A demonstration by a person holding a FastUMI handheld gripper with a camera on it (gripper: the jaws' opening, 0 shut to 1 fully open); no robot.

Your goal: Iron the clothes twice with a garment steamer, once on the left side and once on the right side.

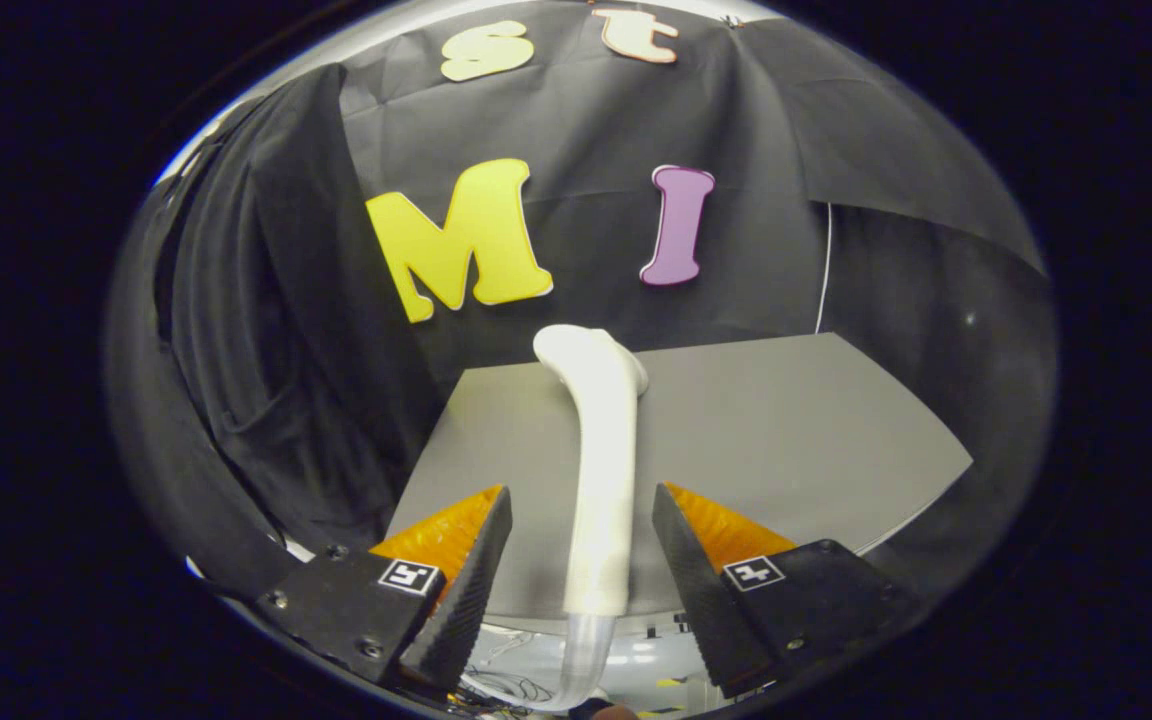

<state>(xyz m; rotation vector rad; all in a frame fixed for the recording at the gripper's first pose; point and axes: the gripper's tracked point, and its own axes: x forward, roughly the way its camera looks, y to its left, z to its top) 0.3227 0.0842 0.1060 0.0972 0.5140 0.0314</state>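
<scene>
1. Gripper view: the steamer [601, 470] lies on the grey table [796, 440], its handle running back between the fingers, head beyond them.
2. The hand-held gripper [581, 510] is released, fingers apart, neither touching the handle.
3. Dark clothes [266, 330] hang left of the table.

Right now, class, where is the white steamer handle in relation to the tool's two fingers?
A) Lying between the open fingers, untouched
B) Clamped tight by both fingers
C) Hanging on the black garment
A: the steamer handle lies on the grey table between the tool's spread fingers, with gaps on both sides.
</scene>
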